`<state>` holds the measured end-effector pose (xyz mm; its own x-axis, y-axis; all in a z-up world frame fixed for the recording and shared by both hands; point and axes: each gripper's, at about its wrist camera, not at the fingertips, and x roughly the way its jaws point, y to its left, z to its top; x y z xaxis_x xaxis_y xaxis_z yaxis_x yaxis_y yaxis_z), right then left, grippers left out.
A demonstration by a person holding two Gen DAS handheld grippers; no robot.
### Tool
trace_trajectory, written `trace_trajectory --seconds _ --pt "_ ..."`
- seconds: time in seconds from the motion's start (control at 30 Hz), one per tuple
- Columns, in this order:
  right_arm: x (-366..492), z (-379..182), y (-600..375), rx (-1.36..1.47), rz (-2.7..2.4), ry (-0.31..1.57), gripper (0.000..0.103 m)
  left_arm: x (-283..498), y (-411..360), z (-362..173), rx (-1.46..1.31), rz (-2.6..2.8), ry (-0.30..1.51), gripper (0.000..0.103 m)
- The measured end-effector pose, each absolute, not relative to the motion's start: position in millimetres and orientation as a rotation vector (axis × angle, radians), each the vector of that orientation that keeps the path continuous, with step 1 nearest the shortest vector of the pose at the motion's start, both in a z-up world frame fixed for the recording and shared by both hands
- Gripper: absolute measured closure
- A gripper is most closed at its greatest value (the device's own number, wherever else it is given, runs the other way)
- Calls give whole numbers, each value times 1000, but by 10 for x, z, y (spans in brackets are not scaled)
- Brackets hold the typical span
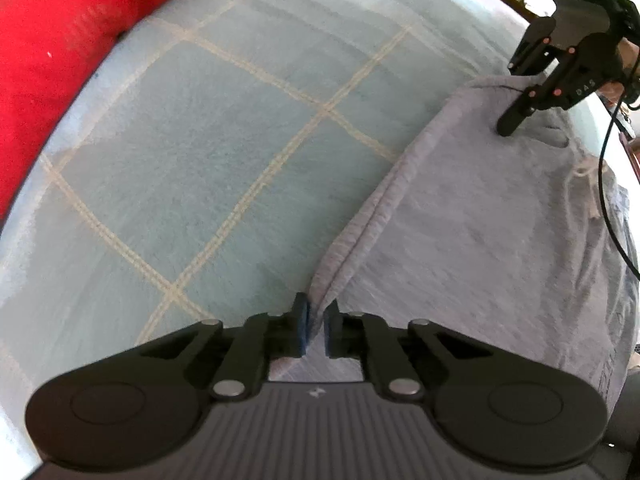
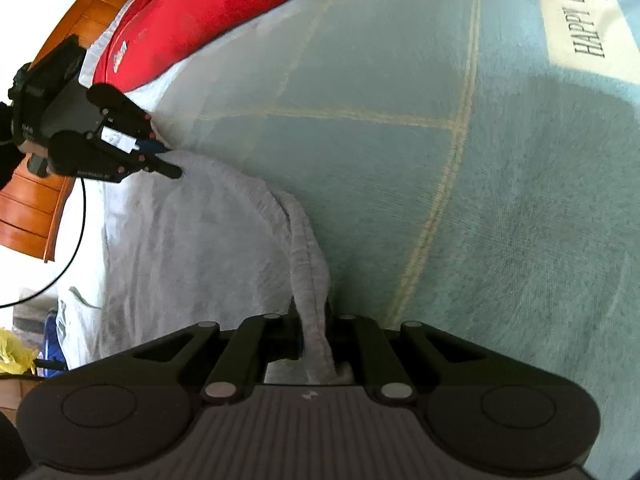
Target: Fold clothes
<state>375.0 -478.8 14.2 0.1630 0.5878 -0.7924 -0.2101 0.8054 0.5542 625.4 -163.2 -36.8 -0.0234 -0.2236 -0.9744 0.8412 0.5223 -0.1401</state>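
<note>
The grey garment lies on the bed, on a pale blue blanket with a cream check, well clear of the red quilt that runs along the bed's far edge. One hemmed edge of the garment is raised off the blanket and held at both ends. The left gripper has its jaws closed on that hem, cloth pinched between the blue pads. The right gripper is likewise clamped on a bunched band of the same edge.

The fold looks to be at an early stage: the edge is gripped and lifted, but not yet carried over and laid on the rest of the cloth. How the lower part of the garment lies is hard to tell; it seems flat. Left to do: bring the held edge across, release, smooth, then fold further.
</note>
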Motion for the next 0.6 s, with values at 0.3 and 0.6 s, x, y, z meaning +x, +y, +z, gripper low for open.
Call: trace_trajectory --seconds 0.3,0.6 --pt "3528 598 -4530 280 615 1245 96 5780 -1571 -29 604 -933 1264 100" --pt "3071 983 -4124 154 668 1258 96 5065 -1385 319 637 -953 1191 102"
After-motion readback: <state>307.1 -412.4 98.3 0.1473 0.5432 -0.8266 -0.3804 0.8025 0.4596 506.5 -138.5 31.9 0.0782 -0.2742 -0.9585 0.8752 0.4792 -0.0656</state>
